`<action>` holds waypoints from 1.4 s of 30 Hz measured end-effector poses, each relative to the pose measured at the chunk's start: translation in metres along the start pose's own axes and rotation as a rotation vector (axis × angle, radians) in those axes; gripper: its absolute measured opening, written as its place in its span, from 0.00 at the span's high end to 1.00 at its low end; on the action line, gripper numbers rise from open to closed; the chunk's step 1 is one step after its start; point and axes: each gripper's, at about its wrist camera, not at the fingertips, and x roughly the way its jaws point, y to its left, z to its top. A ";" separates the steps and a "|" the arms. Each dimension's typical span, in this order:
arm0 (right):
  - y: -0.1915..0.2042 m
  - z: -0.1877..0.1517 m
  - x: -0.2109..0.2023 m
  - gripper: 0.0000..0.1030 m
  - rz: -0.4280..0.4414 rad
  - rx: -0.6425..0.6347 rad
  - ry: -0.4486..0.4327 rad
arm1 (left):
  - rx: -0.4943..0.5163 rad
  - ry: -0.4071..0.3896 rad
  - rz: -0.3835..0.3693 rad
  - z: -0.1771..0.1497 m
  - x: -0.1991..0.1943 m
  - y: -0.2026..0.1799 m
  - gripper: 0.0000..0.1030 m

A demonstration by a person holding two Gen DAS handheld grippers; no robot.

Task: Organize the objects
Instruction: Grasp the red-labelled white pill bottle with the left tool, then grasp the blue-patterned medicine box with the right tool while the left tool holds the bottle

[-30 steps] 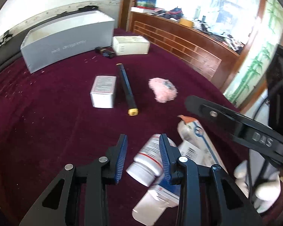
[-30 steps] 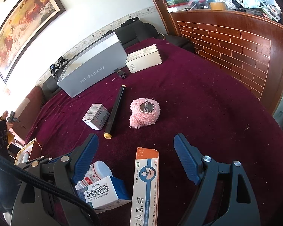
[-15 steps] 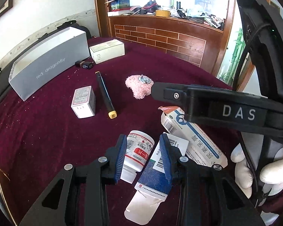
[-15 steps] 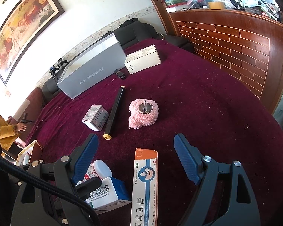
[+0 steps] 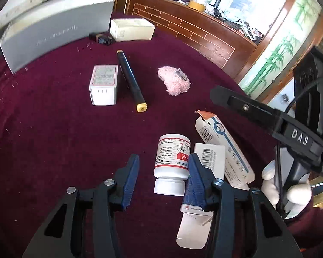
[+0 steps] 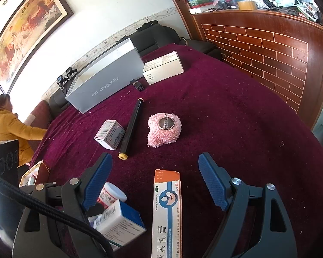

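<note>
The white pill bottle (image 5: 172, 163) lies on its side on the maroon-covered worktop (image 5: 53, 142), cap toward the camera, its long axis running almost straight along the reach of the left gripper (image 5: 163, 176). That gripper's jaws stand open and hold nothing; the bottle sits in the gap, closer to the right-hand jaw than to the left-hand one, which has bare cloth beside it. From this I judge the bottle the likely next pick, with the left gripper much the nearer: a slight shift toward the bottle's side would centre it, and the jaws would then close across its round body, which may roll. Touching the bottle on its right lies a white-and-blue carton (image 5: 206, 163) with a barcode, its end flap open toward the camera, and the right-hand jaw overlaps it, so a closing grip could catch that carton too. Just beyond the carton lies a long ointment box (image 6: 166, 212), angled away from the bottle; it lies lengthwise between the wide-open, empty jaws of the right gripper (image 6: 155, 182). Farther from the bottle are a black marker (image 5: 131, 81), a small white box (image 5: 103, 86) beside it, a pink fluffy pad (image 5: 174, 81), and, well beyond, a grey storage box (image 5: 53, 36) and a cream carton (image 5: 131, 30).
</note>
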 end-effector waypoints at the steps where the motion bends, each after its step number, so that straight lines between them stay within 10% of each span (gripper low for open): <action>1: 0.000 0.000 0.000 0.20 0.002 -0.001 0.001 | -0.002 0.002 0.000 0.001 0.001 0.000 0.59; 11: 0.000 0.000 0.000 0.20 0.001 -0.001 0.000 | 0.144 -0.001 0.268 -0.005 0.035 -0.050 0.71; 30: 0.005 0.002 -0.010 0.20 -0.151 -0.054 -0.085 | -0.206 -0.292 0.458 -0.100 -0.092 0.006 0.71; 37: 0.012 -0.022 -0.066 0.20 0.164 0.061 0.104 | -0.281 -0.339 0.369 -0.128 -0.113 0.017 0.71; 42: 0.010 -0.055 -0.062 0.20 0.192 0.106 0.272 | -0.291 -0.386 0.334 -0.145 -0.134 0.016 0.71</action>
